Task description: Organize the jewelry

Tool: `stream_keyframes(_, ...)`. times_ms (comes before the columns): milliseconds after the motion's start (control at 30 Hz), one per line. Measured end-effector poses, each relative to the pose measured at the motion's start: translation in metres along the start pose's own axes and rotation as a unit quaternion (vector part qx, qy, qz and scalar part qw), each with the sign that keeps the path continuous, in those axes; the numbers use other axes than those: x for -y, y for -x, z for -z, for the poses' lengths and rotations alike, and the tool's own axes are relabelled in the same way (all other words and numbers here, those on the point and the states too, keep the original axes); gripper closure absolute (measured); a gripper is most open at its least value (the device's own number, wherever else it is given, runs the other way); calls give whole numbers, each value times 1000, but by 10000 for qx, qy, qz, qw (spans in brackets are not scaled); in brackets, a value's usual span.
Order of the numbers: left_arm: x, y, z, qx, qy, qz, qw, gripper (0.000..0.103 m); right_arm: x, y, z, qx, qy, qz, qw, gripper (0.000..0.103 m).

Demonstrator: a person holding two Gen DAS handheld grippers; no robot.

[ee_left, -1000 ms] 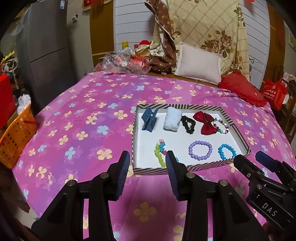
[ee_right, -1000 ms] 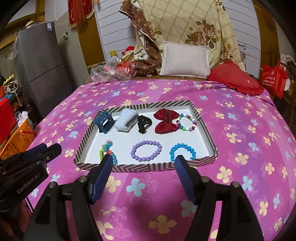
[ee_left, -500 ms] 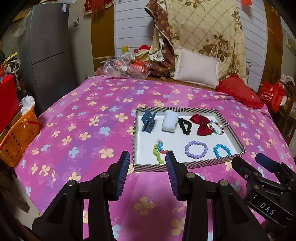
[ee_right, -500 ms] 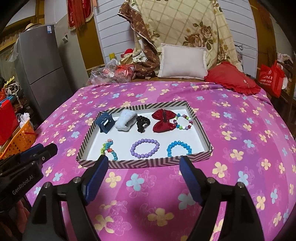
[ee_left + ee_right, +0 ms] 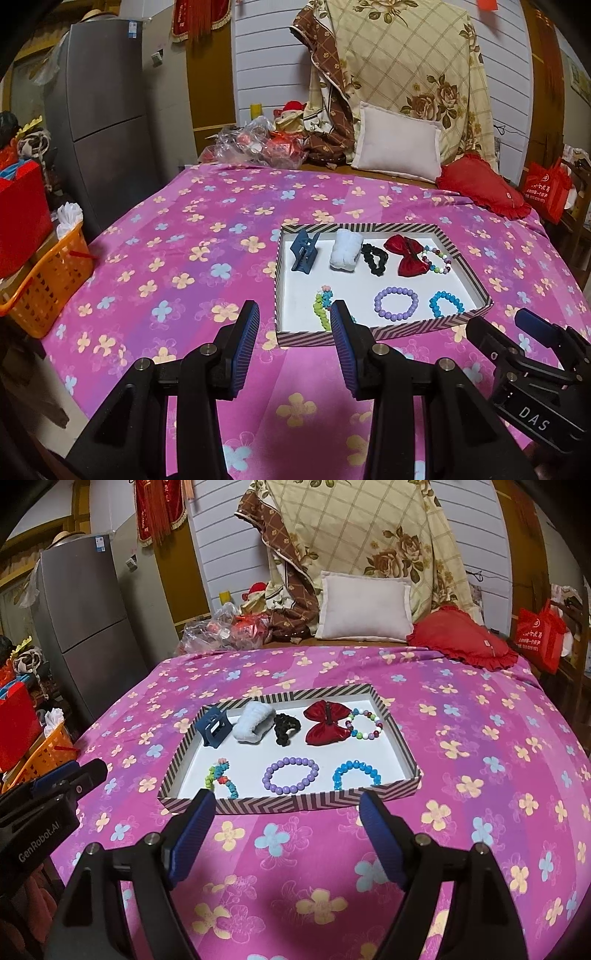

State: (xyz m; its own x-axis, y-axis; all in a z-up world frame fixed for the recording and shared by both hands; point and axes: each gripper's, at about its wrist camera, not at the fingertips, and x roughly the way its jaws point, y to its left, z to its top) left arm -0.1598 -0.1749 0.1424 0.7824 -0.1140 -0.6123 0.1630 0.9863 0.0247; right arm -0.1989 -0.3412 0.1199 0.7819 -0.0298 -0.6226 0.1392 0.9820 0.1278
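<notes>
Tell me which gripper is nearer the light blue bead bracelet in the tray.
Right. The right gripper hovers open just short of the tray's near wall, the light blue bead bracelet just past its right finger. The left gripper sits off the tray's left corner, farther away.

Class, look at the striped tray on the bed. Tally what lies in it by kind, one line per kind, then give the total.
In the striped tray:
Bead bracelets: 4 (purple bracelet, blue bracelet, mixed-colour bracelet, green and blue bracelet)
Scrunchies: 2 (white scrunchie, black scrunchie)
Claw clips: 1 (blue claw clip)
Bows: 1 (red bow)
Total: 8
</notes>
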Motion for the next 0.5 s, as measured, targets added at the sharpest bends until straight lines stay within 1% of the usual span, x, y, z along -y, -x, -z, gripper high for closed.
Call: stream_keyframes(500, -1, 2, 1, 36, 7, -24, 10000, 72, -3, 2, -1, -6, 31, 12, 10000, 19)
